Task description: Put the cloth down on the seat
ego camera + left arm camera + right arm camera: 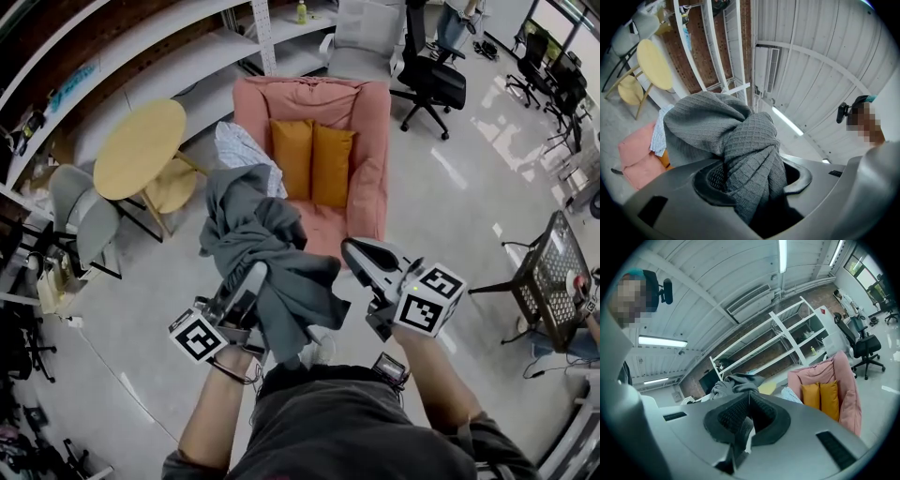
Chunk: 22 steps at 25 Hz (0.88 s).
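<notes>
Your left tongs (251, 279) pinch the bunched grey cloth (262, 234), held in the air. The pink armchair's seat (328, 230) lies straight ahead and lower (orange cushions (312, 161) at its back). Your right tongs (361, 251) are pressed together, empty.

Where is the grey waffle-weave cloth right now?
In the head view, the grey waffle-weave cloth hangs bunched at centre, clamped in the left gripper's jaws, in front of the pink armchair.
</notes>
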{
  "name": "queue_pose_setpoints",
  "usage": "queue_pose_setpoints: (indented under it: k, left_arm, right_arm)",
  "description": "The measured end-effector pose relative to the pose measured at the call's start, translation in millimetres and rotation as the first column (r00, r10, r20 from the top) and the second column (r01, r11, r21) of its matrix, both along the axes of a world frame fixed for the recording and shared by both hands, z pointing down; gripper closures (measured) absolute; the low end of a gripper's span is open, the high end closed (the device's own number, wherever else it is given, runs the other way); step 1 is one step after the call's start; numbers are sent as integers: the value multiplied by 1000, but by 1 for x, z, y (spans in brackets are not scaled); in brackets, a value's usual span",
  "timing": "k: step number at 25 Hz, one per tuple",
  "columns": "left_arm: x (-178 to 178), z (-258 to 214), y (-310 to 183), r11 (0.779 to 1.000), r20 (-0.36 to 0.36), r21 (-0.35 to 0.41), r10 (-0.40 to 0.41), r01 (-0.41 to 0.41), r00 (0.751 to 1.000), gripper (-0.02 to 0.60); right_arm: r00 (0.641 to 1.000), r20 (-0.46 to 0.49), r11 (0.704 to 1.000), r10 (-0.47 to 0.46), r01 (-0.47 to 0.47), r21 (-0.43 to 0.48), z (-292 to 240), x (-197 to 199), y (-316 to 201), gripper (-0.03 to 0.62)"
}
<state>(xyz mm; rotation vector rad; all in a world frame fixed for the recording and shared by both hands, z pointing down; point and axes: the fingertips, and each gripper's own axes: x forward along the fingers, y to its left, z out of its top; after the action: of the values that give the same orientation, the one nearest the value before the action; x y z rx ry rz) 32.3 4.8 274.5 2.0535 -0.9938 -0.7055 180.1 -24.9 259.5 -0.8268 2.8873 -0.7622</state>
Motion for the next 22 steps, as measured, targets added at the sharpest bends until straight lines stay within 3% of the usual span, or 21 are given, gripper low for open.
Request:
queue_pose_setpoints:
  k: [9,22]
  left_arm:
    - [-29,29,-82,999,-20,-28,-20,20,1000,334]
    - [-117,102,-244,990,2,-137,-45,45,999,334]
  right_arm:
    - [999,-43,999,-18,16,-41,25,-28,-73,577]
    - [994,-106,987,-38,21,-157,77,-106,-224,577]
